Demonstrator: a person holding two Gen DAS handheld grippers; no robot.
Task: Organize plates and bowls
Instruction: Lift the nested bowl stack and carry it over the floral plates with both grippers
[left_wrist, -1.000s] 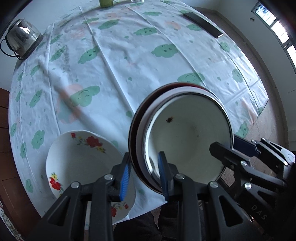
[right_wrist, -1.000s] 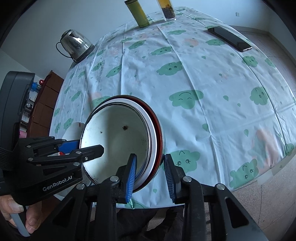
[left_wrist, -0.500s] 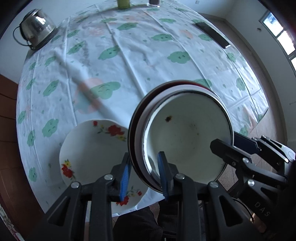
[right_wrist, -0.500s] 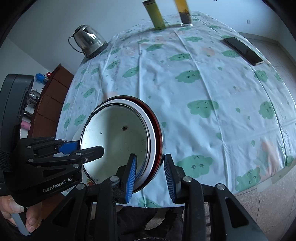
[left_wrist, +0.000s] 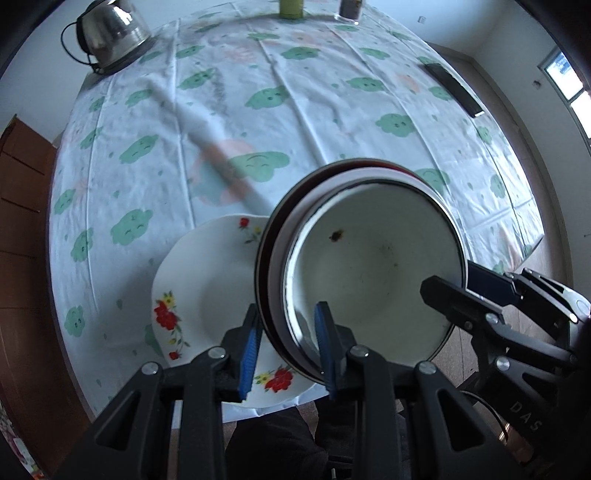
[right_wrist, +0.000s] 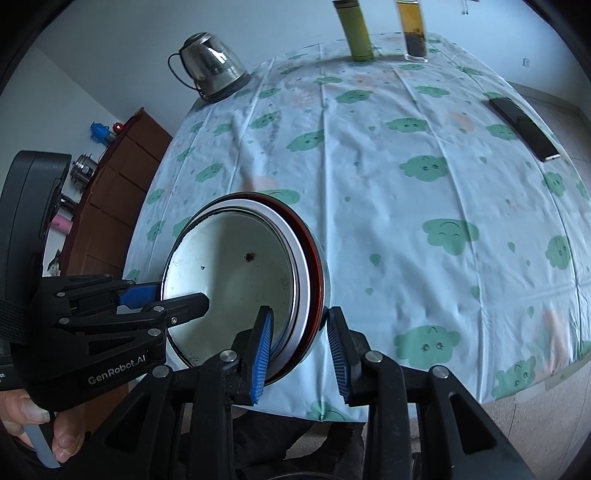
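A stack of nested bowls (left_wrist: 369, 280), a white enamel one innermost and a dark red-rimmed one outermost, hangs tilted above the table's front edge. My left gripper (left_wrist: 288, 314) is shut on the stack's left rim, with blue pads on both sides of it. My right gripper (right_wrist: 299, 314) is shut on the opposite rim of the bowl stack (right_wrist: 236, 273). Each gripper shows in the other's view: the right gripper (left_wrist: 448, 277) and the left gripper (right_wrist: 181, 293). A white plate with red flowers (left_wrist: 207, 295) lies on the table, partly hidden behind the stack's left side.
The cloud-print tablecloth (right_wrist: 406, 184) covers the round table. At the far side stand a steel kettle (right_wrist: 210, 70), a green bottle (right_wrist: 356, 29) and a glass of tea (right_wrist: 413, 29). A dark phone (right_wrist: 524, 129) lies at the right. A wooden cabinet (right_wrist: 110, 177) stands left.
Both grippers have lifted the bowl stack and carried it left, so the flowered plate now sits partly behind its left rim. Both grips are unchanged.
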